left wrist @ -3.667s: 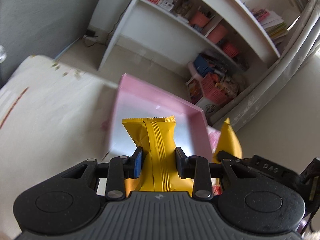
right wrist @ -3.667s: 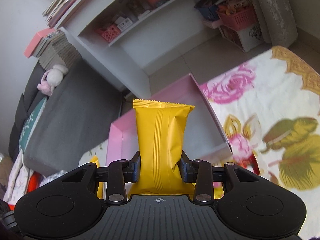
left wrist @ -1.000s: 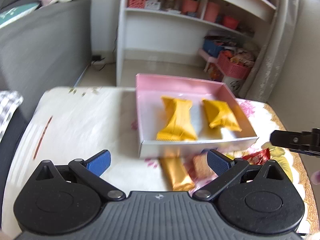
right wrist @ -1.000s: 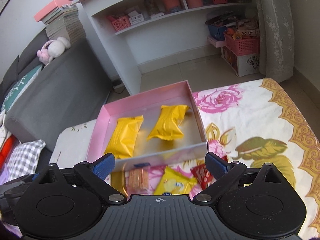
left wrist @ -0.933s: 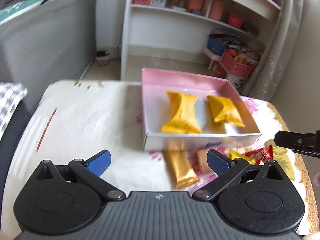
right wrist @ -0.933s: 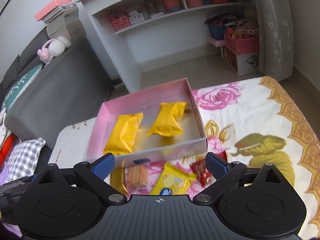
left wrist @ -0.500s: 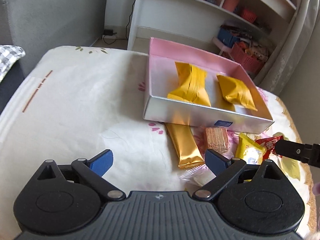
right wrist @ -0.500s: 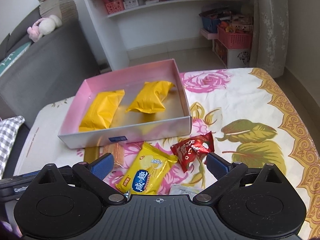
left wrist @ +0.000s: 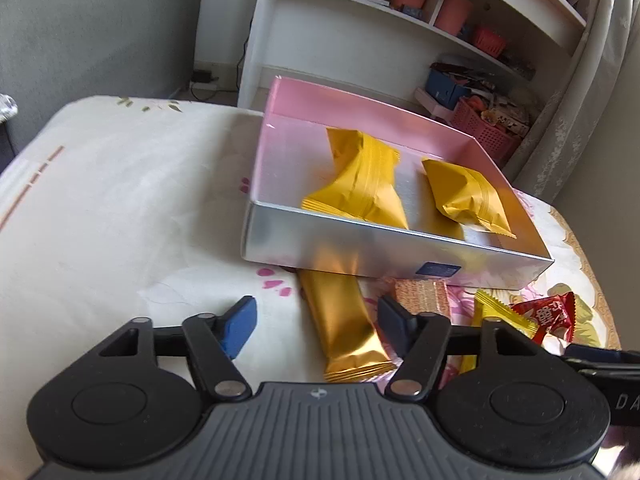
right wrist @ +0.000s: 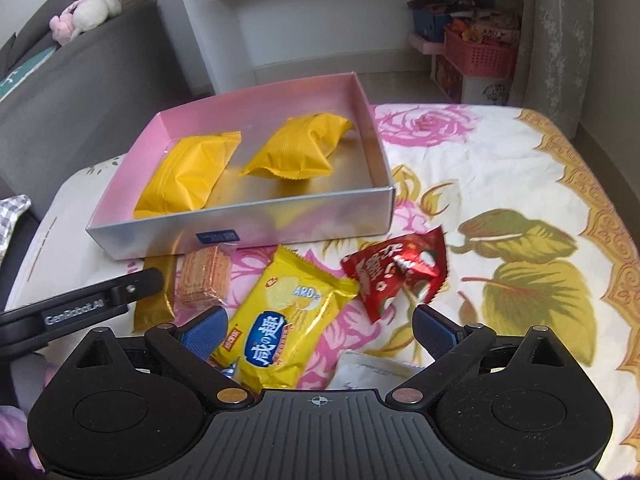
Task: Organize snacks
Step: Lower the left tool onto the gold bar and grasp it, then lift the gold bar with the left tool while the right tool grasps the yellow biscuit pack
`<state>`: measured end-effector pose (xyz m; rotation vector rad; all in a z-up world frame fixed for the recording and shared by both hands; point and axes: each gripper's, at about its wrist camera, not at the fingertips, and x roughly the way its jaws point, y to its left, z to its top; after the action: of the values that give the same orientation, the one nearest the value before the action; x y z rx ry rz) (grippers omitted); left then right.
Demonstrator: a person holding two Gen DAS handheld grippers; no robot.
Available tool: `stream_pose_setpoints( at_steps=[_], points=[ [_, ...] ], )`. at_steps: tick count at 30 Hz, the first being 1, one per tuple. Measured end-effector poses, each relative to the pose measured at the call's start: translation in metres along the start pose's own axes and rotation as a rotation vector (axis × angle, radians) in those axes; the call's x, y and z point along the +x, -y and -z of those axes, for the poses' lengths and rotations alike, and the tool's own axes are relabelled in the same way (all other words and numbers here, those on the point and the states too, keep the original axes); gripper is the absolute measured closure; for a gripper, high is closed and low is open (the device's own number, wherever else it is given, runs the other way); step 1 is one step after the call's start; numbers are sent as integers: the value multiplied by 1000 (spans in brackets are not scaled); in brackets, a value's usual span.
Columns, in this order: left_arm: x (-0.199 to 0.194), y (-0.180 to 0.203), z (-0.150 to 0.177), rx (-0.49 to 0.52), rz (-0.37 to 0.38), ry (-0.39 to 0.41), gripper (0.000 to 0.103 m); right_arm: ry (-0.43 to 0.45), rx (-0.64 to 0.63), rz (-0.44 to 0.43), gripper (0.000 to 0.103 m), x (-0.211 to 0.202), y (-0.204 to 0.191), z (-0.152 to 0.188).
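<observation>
Now, box (left wrist: 360,248): pink inside, silver front wall, on the flowered cloth (right wrist: 500,168); holds two yellow packs (right wrist: 188,172).
Gold bar (left wrist: 344,324): far end hidden under box.
White sachet (right wrist: 368,372): mostly hidden behind right gripper.
Left gripper (left wrist: 316,320): jaws just been closing, astride gold bar, pads apart from it.
Right gripper (right wrist: 320,326): spread wide above yellow chip pack (right wrist: 280,320), empty.

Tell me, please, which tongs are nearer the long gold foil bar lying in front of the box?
Left. The left tongs straddle the long gold foil bar, pads not touching; the right tongs sit beside it, over the yellow chip packet.
</observation>
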<state>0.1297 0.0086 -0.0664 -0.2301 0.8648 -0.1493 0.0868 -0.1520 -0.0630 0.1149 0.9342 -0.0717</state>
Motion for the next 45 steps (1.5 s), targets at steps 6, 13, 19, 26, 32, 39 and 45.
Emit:
stream_pose_setpoints(
  at_steps=[6, 13, 19, 26, 32, 39, 45],
  points=[
    [2, 11, 3, 121, -52, 13, 52, -12, -3, 2, 3, 10, -5, 3],
    [-2, 13, 3, 233, -64, -33, 75, -1, -31, 23, 9, 15, -9, 5],
    [-9, 7, 3, 243, -38, -78, 75, -1, -68, -19, 43, 10, -17, 4],
    [-20, 2, 8, 252, 0, -137, 75, -17, -99, -29, 53, 5, -20, 3],
    [-31, -3, 15, 283, 7, -159, 75, -22, -67, -24, 54, 0, -8, 0],
    [-27, -5, 13, 282, 10, -160, 62, -54, -5, -55, 38, 6, -5, 0],
    [-22, -1, 12, 285, -8, -147, 60, -58, -25, -30, 36, 16, -16, 2]
  ],
)
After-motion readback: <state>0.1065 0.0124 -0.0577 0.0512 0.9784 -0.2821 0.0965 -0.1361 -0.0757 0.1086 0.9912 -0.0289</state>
